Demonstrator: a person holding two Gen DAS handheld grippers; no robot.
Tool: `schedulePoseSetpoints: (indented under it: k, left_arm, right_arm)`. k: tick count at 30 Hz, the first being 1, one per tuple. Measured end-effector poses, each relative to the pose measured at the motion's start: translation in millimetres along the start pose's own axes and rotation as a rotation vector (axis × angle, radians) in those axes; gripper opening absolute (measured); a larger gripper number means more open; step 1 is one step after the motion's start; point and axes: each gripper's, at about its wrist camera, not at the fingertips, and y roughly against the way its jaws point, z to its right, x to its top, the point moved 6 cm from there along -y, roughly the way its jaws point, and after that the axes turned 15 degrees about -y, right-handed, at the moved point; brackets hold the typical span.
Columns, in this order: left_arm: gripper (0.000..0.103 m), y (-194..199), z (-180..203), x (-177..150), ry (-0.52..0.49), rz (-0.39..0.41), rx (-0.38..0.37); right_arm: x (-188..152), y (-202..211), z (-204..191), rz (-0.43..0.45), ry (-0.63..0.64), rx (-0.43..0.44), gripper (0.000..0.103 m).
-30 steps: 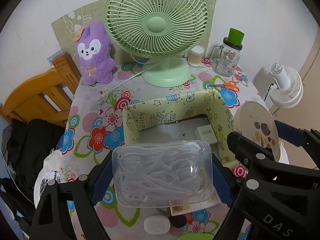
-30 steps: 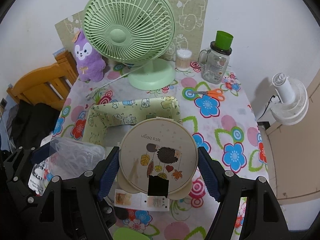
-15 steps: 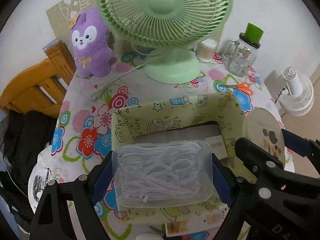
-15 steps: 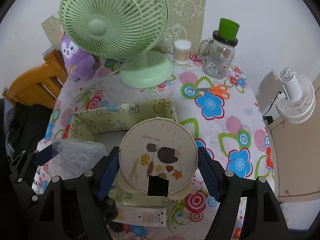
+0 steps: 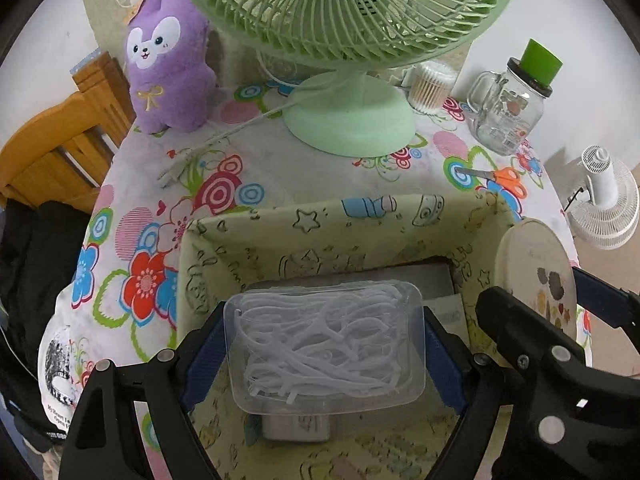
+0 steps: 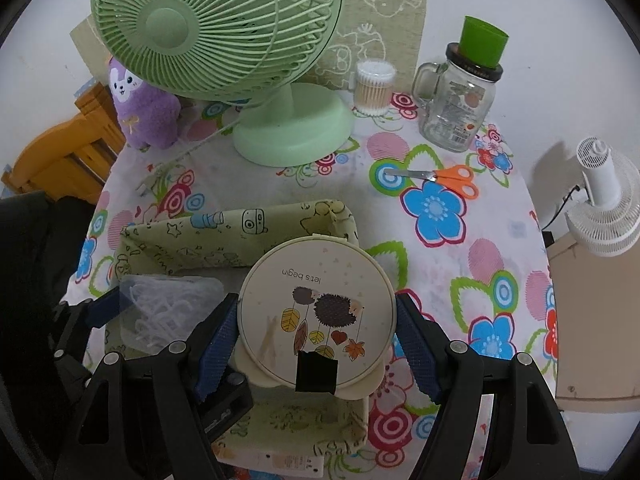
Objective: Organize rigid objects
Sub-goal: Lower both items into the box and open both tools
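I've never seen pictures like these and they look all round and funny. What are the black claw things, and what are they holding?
They are two grabbing tools that a person holds, one per hand. Each carries a wide round camera looking along its fingers, so you get one picture from each.

The left gripper squeezes a clear box of floss picks. The right gripper squeezes a round hedgehog compact. Both hang over a green fabric basket on a flowery tablecloth.

Behind stand a green fan, purple plush toy, glass mug jar, cotton swabs and orange scissors.

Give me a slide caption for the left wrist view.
Left gripper holds clear floss-pick box over fabric bin.
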Motion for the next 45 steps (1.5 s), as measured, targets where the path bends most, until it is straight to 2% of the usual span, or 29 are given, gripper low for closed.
schedulePoseSetpoints:
  k: [5, 10, 14, 20, 28, 37, 40, 45]
  left_arm:
    - [0.09, -9.2, -1.8, 6.1, -0.005, 0.003, 0.023]
    - [0.091, -14.3, -1.3, 8.5, 0.009, 0.018, 0.0]
    - [0.097, -13.2, 1.0, 9.9, -0.003, 0.034, 0.007]
    - [0.1, -4.5, 2.3, 7.9, -0.018, 0.037, 0.004]
    - [0.102, 15.3, 1.0, -4.1, -0.094, 0.009, 0.02]
    - [0.102, 30.4, -1.7, -25.5, -0.126, -0.028, 0.027]
    - [0.103, 26.5, -4.0, -33.5, -0.127, -0.054, 0.029]
    - [0.103, 22.8, -7.0, -43.4, -0.116, -0.086, 0.023]
  right_arm:
    - [6.9, -7.8, 5.9, -0.003, -0.014, -0.005, 0.077]
    - [9.8, -11.8, 10.2, -0.002, -0.026, -0.012, 0.077]
    - [11.3, -11.8, 11.6, 0.001, -0.031, -0.013, 0.077]
    - [10.9, -8.8, 14.7, 0.006, -0.042, -0.011, 0.077]
    - [7.4, -4.2, 7.5, 0.008, -0.02, 0.005, 0.077]
    - [-10.1, -8.3, -10.5, -0.028, 0.038, 0.029, 0.077]
    - [-15.4, -9.2, -14.8, -0.004, 0.076, -0.007, 0.077]
    - [-18.4, -6.4, -15.8, 0.005, 0.077, -0.014, 0.077]
